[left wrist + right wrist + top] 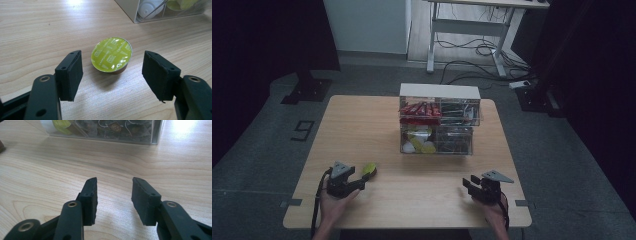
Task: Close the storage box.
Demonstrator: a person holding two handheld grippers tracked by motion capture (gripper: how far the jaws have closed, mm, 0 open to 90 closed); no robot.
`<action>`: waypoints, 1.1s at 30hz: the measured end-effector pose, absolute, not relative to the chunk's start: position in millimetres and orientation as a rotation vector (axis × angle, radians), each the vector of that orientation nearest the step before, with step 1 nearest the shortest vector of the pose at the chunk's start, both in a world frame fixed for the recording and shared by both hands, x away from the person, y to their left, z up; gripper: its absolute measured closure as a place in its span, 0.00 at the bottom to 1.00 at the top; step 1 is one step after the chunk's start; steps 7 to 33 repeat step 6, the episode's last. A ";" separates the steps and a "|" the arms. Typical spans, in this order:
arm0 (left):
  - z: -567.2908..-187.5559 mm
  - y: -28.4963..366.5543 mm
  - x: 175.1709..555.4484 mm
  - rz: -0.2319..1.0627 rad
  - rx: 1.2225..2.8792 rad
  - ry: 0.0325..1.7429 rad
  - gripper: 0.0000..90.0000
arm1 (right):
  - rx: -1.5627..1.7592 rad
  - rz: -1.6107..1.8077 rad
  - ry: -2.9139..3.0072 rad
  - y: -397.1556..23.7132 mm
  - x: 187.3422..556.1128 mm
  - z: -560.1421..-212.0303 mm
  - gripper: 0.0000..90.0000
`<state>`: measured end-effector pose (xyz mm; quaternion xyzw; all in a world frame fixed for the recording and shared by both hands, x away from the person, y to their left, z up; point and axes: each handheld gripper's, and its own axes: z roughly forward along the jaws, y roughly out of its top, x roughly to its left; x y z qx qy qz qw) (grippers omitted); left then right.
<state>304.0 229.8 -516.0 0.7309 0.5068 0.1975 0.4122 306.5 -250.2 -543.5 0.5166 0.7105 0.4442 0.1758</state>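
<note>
A coffee capsule with a yellow-green foil lid (111,54) lies on the wooden table (377,125), also seen as the capsule (369,168) in the high view. My left gripper (112,72) stands open just short of it, one jaw on each side, neither touching it. In the high view the left gripper (362,181) sits near the table's front left. My right gripper (114,197) is open with nothing between its jaws, at the front right as the right gripper (469,185). A clear two-tier organiser box (439,120) stands mid-table.
The organiser holds red packets in its upper left part, pale and green capsules (172,5) lower left, and dark tea bags (117,127) on the right. Beyond the table stand a white desk frame (467,30) and floor cables.
</note>
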 end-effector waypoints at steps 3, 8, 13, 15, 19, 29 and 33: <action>-516.2 229.2 304.0 0.495 1.841 1.275 0.37 | 1.463 1.251 2.013 -249.8 306.9 -544.2 0.58; -515.7 229.7 304.1 0.499 1.839 1.273 0.37 | 1.467 1.250 2.009 -250.4 307.4 -544.4 0.57; -515.7 229.7 304.1 0.499 1.839 1.273 0.37 | 1.467 1.250 2.009 -250.4 307.4 -544.4 0.57; -515.7 229.7 304.1 0.499 1.839 1.273 0.37 | 1.467 1.250 2.009 -250.4 307.4 -544.4 0.57; -515.7 229.7 304.1 0.499 1.839 1.273 0.37 | 1.467 1.250 2.009 -250.4 307.4 -544.4 0.57; -515.7 229.7 304.1 0.499 1.839 1.273 0.37 | 1.467 1.250 2.009 -250.4 307.4 -544.4 0.57; -515.7 229.7 304.1 0.499 1.839 1.273 0.37 | 1.467 1.250 2.009 -250.4 307.4 -544.4 0.57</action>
